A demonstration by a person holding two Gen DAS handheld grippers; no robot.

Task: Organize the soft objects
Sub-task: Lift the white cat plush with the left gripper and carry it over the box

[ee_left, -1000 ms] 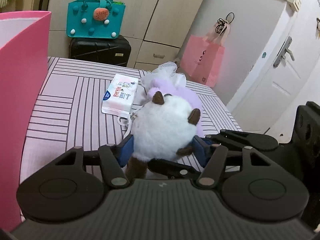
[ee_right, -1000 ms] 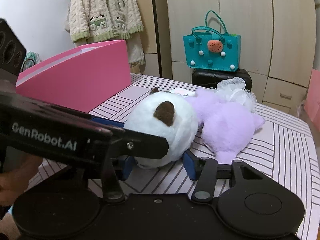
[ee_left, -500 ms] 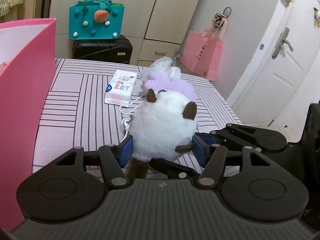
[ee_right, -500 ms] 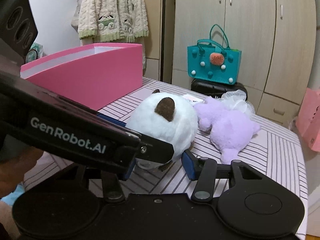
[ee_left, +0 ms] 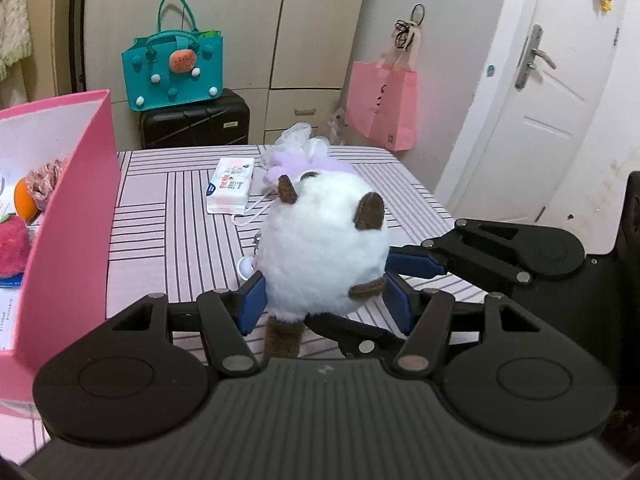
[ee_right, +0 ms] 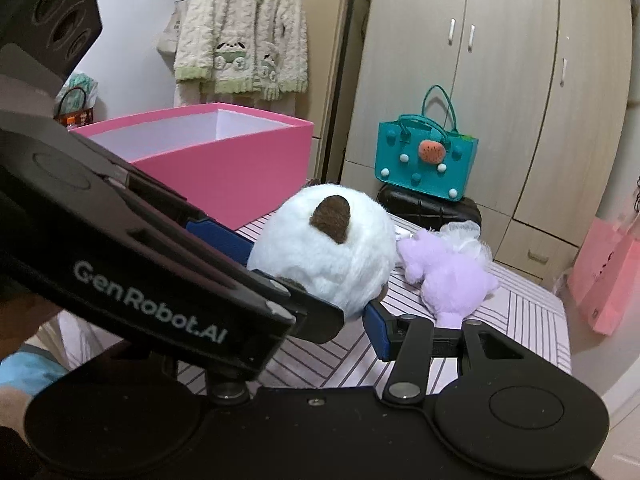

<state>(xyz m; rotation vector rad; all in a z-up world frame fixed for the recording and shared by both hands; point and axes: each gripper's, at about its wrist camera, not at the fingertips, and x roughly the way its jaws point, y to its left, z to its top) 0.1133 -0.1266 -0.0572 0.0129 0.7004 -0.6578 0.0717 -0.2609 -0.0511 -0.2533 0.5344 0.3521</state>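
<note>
A round white plush (ee_left: pixel 320 248) with brown ears hangs above the striped table (ee_left: pixel 168 232), held from two sides. My left gripper (ee_left: pixel 324 306) is shut on it, blue pads pressing its lower flanks. My right gripper (ee_right: pixel 320 320) is shut on the same plush (ee_right: pixel 324 252); one of its fingers (ee_left: pixel 416 263) comes in from the right. The left gripper's black body (ee_right: pixel 152 280) hides the right gripper's left pad. A purple plush (ee_right: pixel 452 276) lies on the table behind. The open pink box (ee_left: pixel 72 220) stands at the left.
Inside the pink box lie a red fuzzy toy (ee_left: pixel 12 248), an orange item and a floral cloth. A tissue pack (ee_left: pixel 230 188) lies mid-table. Behind the table stand a black suitcase (ee_left: pixel 196 122) with a teal bag (ee_left: pixel 174 68); a pink paper bag (ee_left: pixel 384 104) hangs by the door.
Both grippers have risen with the white plush, lifting it off the table. The pink box's inside has come into the left wrist view.
</note>
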